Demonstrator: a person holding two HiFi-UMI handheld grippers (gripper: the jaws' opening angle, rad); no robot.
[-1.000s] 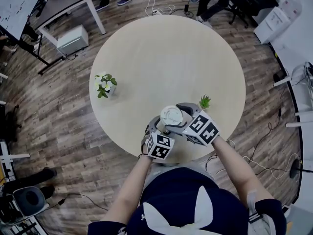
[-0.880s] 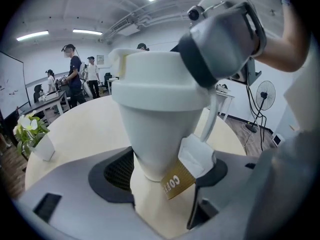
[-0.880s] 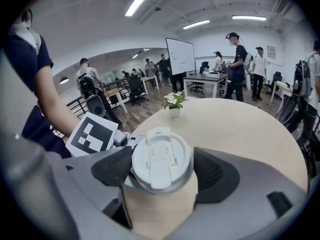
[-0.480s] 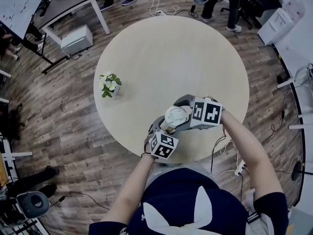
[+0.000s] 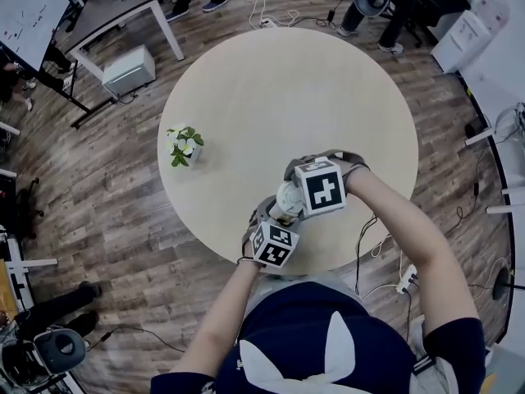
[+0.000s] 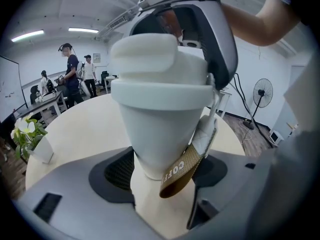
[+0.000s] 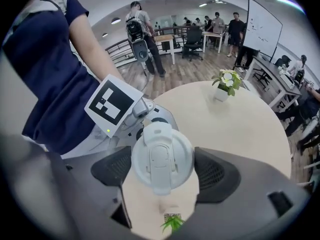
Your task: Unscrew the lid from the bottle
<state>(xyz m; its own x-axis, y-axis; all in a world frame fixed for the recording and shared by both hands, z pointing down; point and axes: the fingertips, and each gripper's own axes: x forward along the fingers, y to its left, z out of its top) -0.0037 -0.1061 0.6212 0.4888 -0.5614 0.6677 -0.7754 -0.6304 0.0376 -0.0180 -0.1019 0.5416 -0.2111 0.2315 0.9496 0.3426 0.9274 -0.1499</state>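
A white bottle with a brown strap stands upright near the round table's front edge. My left gripper is shut on its narrow lower body, one pad on each side. The white flip-top lid sits on the bottle. My right gripper comes down from above, its two pads pressed against opposite sides of the lid's rim. In the head view the right gripper's marker cube covers most of the bottle, with the left gripper's cube just below it.
A small pot of white flowers stands on the table's left side. A tiny green plant sits close behind the bottle. The table is bare wood beyond. Desks, chairs, a fan and several people surround it.
My right gripper has turned round the lid: its marker cube swung from the bottle's right side to above it, and the forearm followed. The left gripper and bottle stayed put.
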